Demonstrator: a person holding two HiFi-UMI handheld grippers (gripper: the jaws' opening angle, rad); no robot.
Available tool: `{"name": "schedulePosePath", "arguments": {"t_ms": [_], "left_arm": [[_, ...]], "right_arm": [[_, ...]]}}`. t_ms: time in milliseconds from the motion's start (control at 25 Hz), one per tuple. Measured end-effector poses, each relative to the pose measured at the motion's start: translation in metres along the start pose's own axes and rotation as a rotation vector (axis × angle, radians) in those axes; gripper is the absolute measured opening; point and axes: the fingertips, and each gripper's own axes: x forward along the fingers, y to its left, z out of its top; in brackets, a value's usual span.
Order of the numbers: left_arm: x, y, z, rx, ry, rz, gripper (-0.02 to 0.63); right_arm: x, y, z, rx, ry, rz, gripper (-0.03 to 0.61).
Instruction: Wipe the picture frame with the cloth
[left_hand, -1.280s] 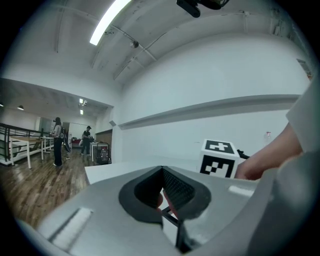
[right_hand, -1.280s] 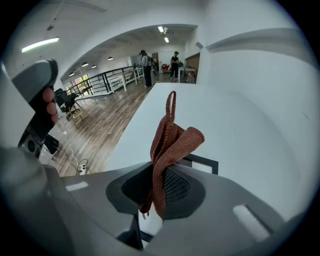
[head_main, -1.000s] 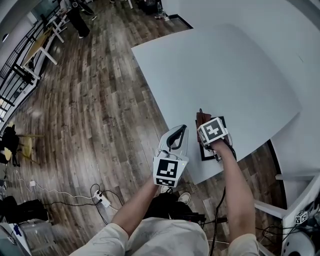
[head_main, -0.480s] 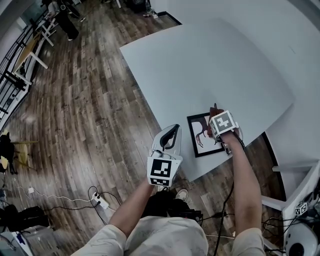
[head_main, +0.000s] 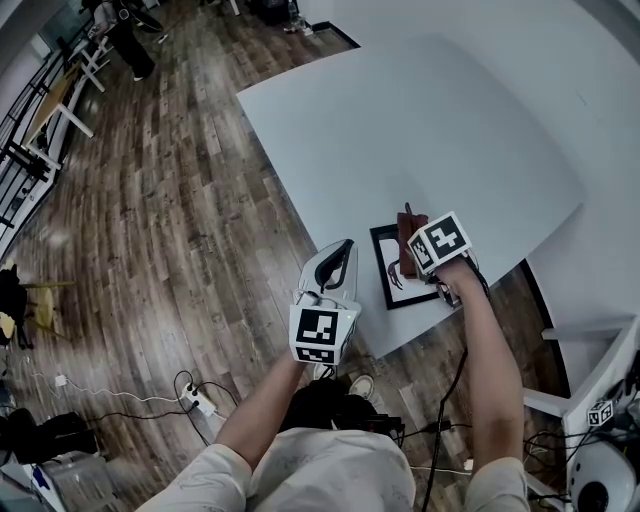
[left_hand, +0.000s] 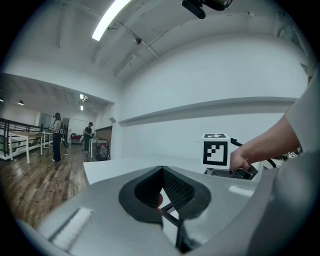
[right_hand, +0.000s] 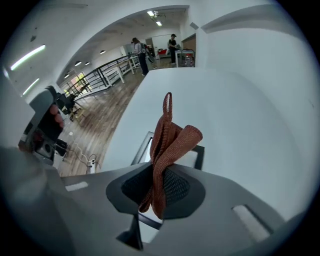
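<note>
The black picture frame (head_main: 392, 268) lies flat near the white table's (head_main: 420, 120) front edge; its corner also shows in the right gripper view (right_hand: 199, 151). My right gripper (head_main: 414, 240) is shut on the brown cloth (head_main: 408, 226), which bunches up over the frame's far right part. In the right gripper view the cloth (right_hand: 171, 137) sticks out of the right gripper (right_hand: 160, 186) above the frame. My left gripper (head_main: 345, 250) hangs left of the frame, at the table's edge, touching nothing. The left gripper (left_hand: 162, 192) is shut and holds nothing.
Wooden floor (head_main: 170, 220) lies left of the table, with a power strip (head_main: 203, 401) and cables below. White furniture (head_main: 590, 410) stands at the right. People stand far off by desks (head_main: 125, 35).
My right gripper has moved the cloth out to the frame's right side and then back left over it. The left gripper has stayed beside the frame.
</note>
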Motion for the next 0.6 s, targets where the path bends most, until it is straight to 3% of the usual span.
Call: {"name": "schedulePosePath", "arguments": {"t_ms": [280, 600], "left_arm": [[0.004, -0.001, 0.007, -0.006, -0.015, 0.000, 0.000], [-0.001, -0.007, 0.005, 0.003, -0.011, -0.012, 0.000]], "right_arm": [[0.018, 0.058, 0.004, -0.069, 0.036, 0.072, 0.078], [0.034, 0.048, -0.019, 0.000, 0.044, 0.033, 0.078]]}}
